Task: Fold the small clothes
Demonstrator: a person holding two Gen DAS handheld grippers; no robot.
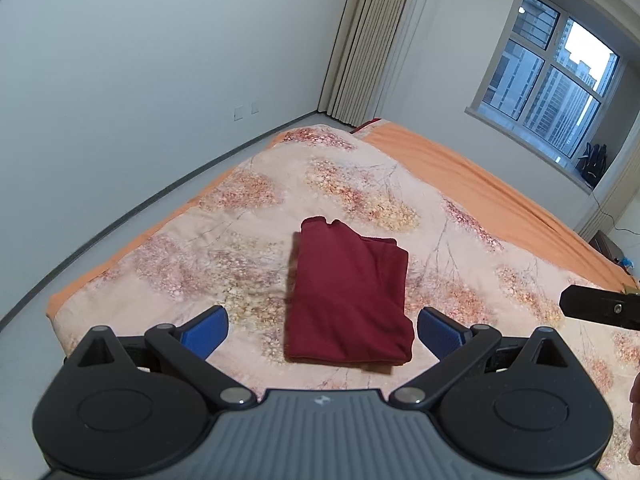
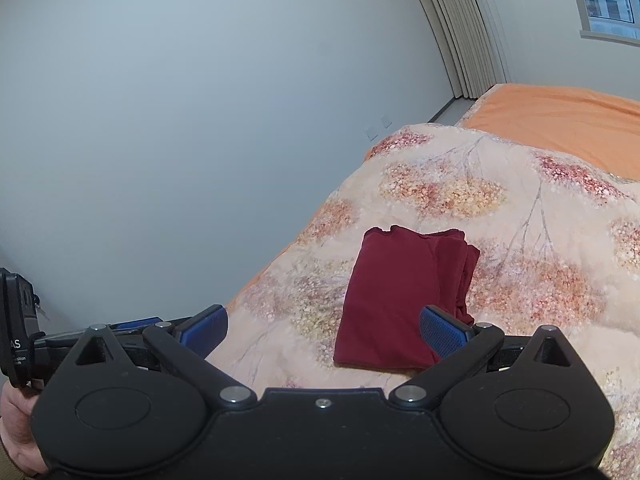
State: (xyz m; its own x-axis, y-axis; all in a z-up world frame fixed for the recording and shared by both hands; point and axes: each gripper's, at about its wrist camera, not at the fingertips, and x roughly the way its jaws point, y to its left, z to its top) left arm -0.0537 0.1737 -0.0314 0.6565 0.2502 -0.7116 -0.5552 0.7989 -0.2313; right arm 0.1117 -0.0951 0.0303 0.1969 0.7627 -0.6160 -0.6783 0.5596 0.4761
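Jaws of left gripper [image 1: 322,332] and right gripper [image 2: 323,330] gape wide above folded garment [image 1: 349,294] on quilt [image 1: 240,216].

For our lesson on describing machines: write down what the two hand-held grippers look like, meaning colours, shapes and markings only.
The left gripper has a ribbed grey body with a small pale logo, black linkage arms with silver pivot pins, round black side discs, and blue textured pads. The right gripper has the same shape, but its body is plain black with a centre screw. Its pads are also blue.
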